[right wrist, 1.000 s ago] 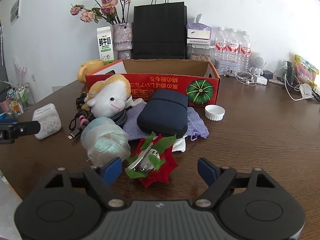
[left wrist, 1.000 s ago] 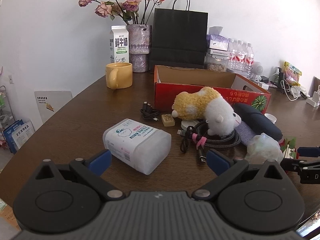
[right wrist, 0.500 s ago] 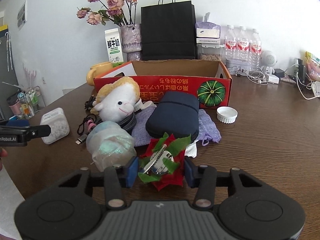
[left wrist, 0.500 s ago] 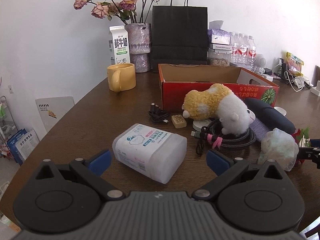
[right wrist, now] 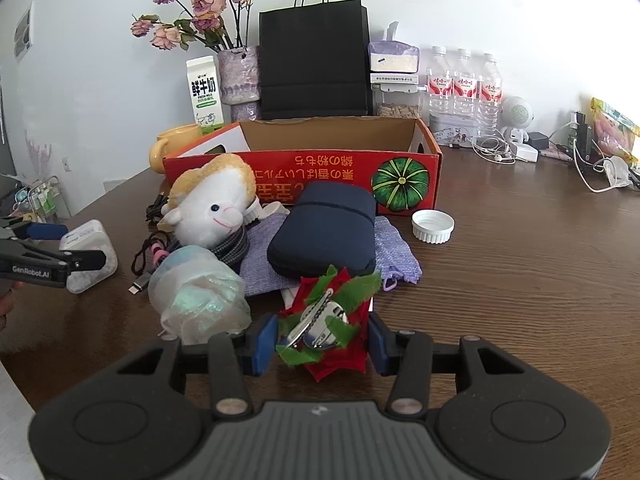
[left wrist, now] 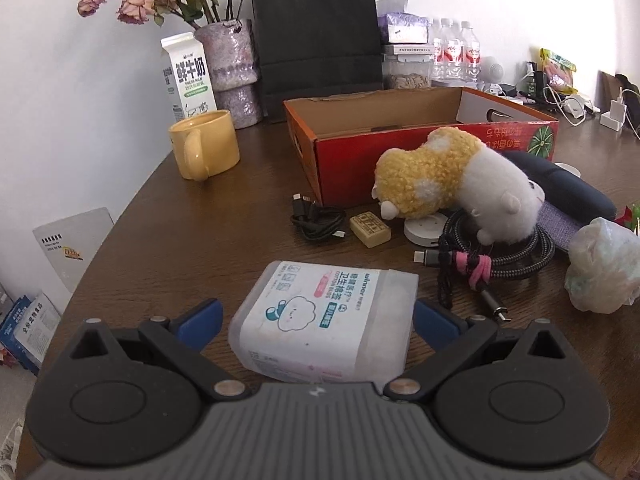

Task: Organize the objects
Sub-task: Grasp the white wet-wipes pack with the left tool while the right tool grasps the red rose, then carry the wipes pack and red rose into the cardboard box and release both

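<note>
A white cotton-bud box (left wrist: 324, 320) lies on the brown table between the fingers of my left gripper (left wrist: 318, 320). The jaws stand wide with small gaps at the box's sides, so it is open. My right gripper (right wrist: 322, 340) is shut on a red fabric flower (right wrist: 340, 364) with green leaves and a metal clip, low over the table's front. A red cardboard box (right wrist: 320, 176) stands open-topped behind the pile. In front of it lie a plush sheep (right wrist: 212, 200), a navy pouch (right wrist: 324, 232) and a crumpled plastic bundle (right wrist: 196, 296).
Coiled cables (left wrist: 500, 256) and a small tan block (left wrist: 370, 230) lie by the sheep. A yellow mug (left wrist: 204, 144), milk carton (left wrist: 186, 76), flower vase and black paper bag (right wrist: 314, 60) stand at the back. A white cap (right wrist: 433, 226) and water bottles (right wrist: 464, 80) are to the right.
My left gripper has moved forward until the cotton-bud box lies between its open fingers. My right gripper closed on the red flower and has since held still.
</note>
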`<state>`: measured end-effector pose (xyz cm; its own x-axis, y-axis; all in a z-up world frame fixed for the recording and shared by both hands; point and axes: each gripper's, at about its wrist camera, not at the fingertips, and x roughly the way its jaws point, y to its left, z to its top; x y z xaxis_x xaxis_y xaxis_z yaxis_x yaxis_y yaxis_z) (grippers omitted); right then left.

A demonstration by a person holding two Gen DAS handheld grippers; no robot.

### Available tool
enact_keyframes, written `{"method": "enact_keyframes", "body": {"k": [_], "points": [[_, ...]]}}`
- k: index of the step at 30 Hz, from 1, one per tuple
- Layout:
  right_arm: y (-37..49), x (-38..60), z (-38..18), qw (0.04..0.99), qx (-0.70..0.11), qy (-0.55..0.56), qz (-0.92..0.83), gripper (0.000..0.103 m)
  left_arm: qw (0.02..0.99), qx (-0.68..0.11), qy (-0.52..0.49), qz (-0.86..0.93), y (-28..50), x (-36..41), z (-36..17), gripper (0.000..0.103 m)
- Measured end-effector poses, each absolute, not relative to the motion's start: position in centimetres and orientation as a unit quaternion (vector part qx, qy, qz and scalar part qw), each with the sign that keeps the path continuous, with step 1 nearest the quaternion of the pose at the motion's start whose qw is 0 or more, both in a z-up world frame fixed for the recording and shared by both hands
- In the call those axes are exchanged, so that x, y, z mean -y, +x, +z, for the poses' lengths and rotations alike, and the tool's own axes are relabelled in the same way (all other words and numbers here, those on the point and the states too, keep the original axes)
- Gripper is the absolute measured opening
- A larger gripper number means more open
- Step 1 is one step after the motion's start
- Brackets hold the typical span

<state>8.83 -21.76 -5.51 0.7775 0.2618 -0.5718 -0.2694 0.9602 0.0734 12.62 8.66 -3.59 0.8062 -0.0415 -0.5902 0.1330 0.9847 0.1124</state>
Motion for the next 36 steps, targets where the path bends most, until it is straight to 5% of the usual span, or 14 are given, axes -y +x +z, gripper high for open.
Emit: {"method": "enact_keyframes", "body": {"k": [9, 17, 36], "points": [[8.9, 21.7, -5.2, 0.944, -0.298, -0.006, 0.139, 0.046, 0.944, -0.324, 0.037, -0.058, 13.5, -9.1, -4.2, 0.103], [8.6, 22.1, -5.0, 0.946, -0.294, -0.003, 0.139, 0.046, 0.948, -0.316, 0.008, -0.037, 11.9, -8.8, -3.8, 0.089], [8.4, 22.8, -2.4, 0.957, -0.24, -0.015, 0.16, 0.046, 0.974, -0.227, -0.008, -0.023, 9.8, -4.5, 1.3, 0.088]]}}
